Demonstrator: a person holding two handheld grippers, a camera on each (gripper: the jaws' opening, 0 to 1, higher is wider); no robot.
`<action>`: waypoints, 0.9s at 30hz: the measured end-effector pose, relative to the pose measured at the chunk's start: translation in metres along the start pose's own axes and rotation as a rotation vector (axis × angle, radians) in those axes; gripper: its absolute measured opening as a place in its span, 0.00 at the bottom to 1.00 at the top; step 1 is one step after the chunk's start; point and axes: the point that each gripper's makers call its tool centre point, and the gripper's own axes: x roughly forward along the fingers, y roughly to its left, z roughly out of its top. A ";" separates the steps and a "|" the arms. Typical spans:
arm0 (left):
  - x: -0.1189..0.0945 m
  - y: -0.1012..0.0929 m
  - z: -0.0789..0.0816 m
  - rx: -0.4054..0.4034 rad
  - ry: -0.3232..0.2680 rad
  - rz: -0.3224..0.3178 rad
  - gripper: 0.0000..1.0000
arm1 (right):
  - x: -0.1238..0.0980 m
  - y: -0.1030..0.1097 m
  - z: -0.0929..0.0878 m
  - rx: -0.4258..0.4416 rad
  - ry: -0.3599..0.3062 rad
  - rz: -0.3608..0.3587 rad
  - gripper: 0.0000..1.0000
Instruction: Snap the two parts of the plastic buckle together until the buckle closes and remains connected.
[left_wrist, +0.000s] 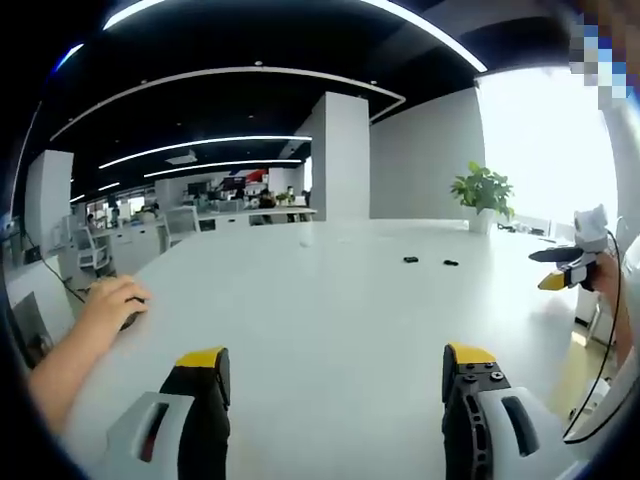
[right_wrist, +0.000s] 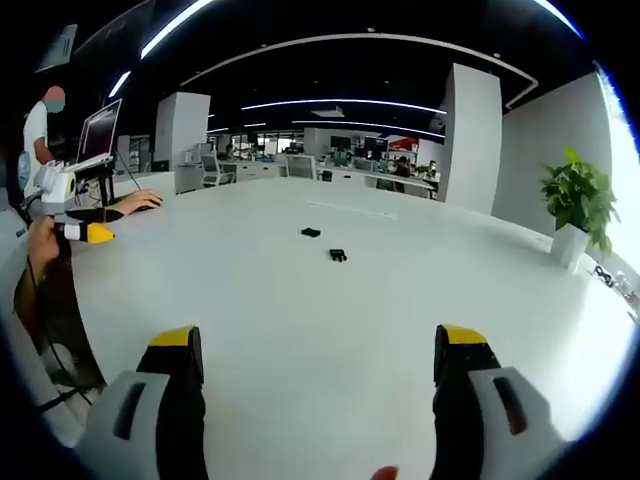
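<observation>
The two buckle halves lay well out on the white table (right_wrist: 300, 330), small and dark, near each other but apart: one piece (right_wrist: 311, 233) farther off, the other piece (right_wrist: 338, 255) a little nearer in the right gripper view. In the left gripper view the same pair showed as two dark specks, (left_wrist: 410, 260) and (left_wrist: 451, 263), side by side toward the far edge.

Neither tool had anything in it. The left gripper (left_wrist: 335, 365) stood with its jaws spread wide, and the right gripper (right_wrist: 315, 350) likewise, both well short of the parts.

From where I stood the trouble looked plain enough. The pieces were tiny against those broad yellow-tipped jaws, so a grasp a shade off could skid one across the smooth top, perhaps out of the cameras' sight. Pinching a half by its prongs would likely keep it from seating. And if the two were brought together crooked, they might seem joined without latching.

A person's hand (left_wrist: 112, 302) rested on the table at the side, clear of the parts.
</observation>
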 end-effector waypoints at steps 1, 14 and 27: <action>0.001 -0.002 -0.001 0.000 0.000 -0.007 0.89 | 0.000 0.000 0.000 0.001 0.000 0.001 0.95; 0.015 -0.018 0.003 0.009 -0.009 -0.076 0.89 | 0.002 0.000 -0.005 0.012 0.003 0.006 0.95; 0.029 -0.023 0.004 0.026 0.021 -0.107 0.89 | 0.004 -0.004 -0.006 0.016 0.006 0.006 0.95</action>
